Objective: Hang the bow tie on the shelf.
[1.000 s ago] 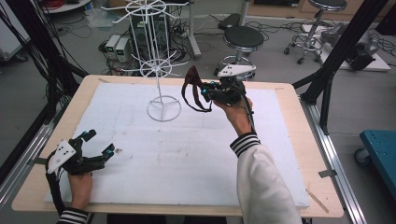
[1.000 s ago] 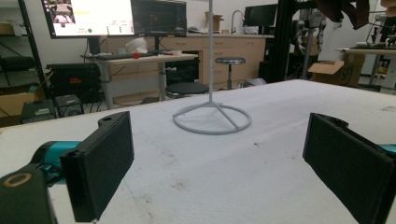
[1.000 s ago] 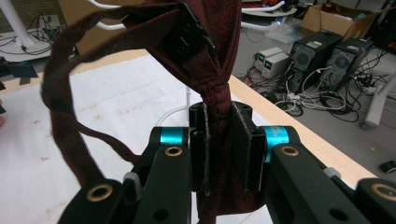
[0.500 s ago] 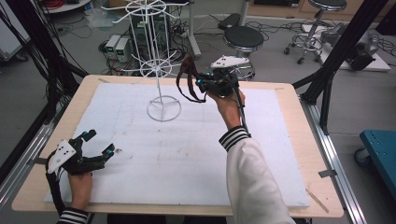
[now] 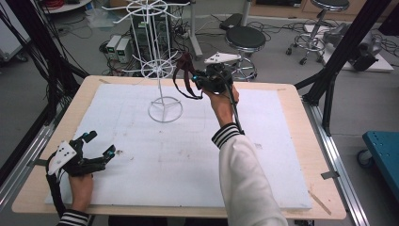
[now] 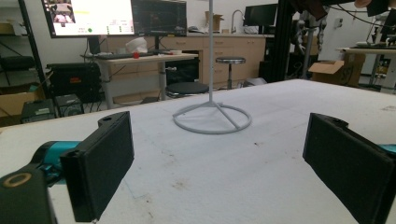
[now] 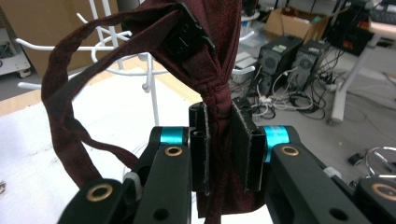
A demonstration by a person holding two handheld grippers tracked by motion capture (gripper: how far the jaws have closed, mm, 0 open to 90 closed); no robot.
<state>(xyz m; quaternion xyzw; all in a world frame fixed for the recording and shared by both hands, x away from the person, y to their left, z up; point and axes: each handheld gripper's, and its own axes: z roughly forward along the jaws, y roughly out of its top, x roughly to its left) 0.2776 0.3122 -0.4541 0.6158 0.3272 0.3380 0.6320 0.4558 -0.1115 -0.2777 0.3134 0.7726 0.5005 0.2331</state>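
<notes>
No writing, label or number can be read anywhere. The monitor (image 6: pixel 88 17) beyond the table's far edge shows only blurred content.

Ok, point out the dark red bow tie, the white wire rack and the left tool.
dark red bow tie (image 7: pixel 219 88): right gripper view, on the gathered knot above the jaws.
white wire rack (image 5: pixel 165 111): high view, on its ring base.
left tool (image 5: pixel 99 148): high view, midway between its open fingertips.
</notes>
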